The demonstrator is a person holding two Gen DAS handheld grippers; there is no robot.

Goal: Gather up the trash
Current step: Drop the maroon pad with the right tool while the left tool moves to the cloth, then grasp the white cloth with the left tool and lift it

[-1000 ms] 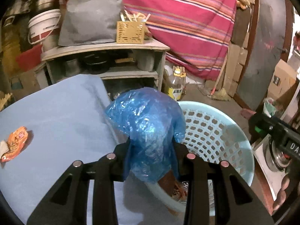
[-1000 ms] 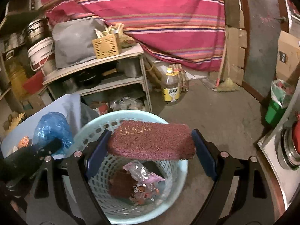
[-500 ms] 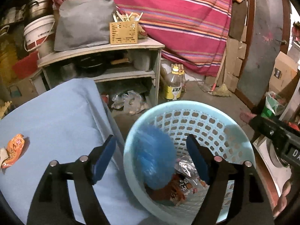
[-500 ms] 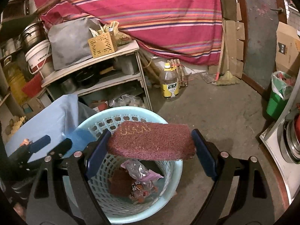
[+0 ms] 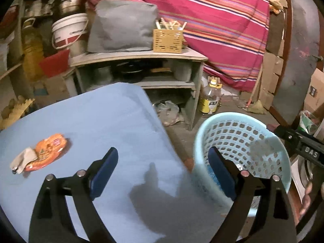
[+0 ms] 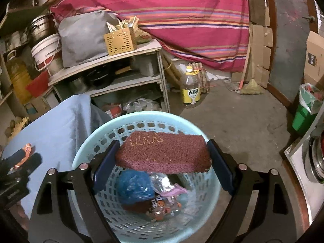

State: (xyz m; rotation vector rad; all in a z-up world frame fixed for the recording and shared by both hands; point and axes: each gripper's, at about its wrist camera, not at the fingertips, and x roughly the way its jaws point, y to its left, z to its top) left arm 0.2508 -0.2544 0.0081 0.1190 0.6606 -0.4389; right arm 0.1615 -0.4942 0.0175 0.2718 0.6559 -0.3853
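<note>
Over the pale blue perforated plastic basket (image 6: 85, 151), we are holding the right gripper (image 6: 162, 156) clamped on one dark red rectangular scouring sponge (image 6: 164, 151), which is hanging above the basket's opening. Only the right wrist view is showing us the basket's contents: one crumpled blue plastic bag (image 6: 134, 186), one clear wrapper and one printed snack packet, all lying at the bottom. Only the left wrist view is showing the left gripper (image 5: 162, 168) with its blue-padded fingers (image 5: 105, 166) spread apart and holding nothing, straddling the edge of the light blue tabletop (image 5: 113, 125). One orange snack wrapper (image 5: 48, 147) is lying on that tabletop beside one small grey scrap, well apart from the basket. Bare tabletop is separating the wrapper from the left gripper.
</note>
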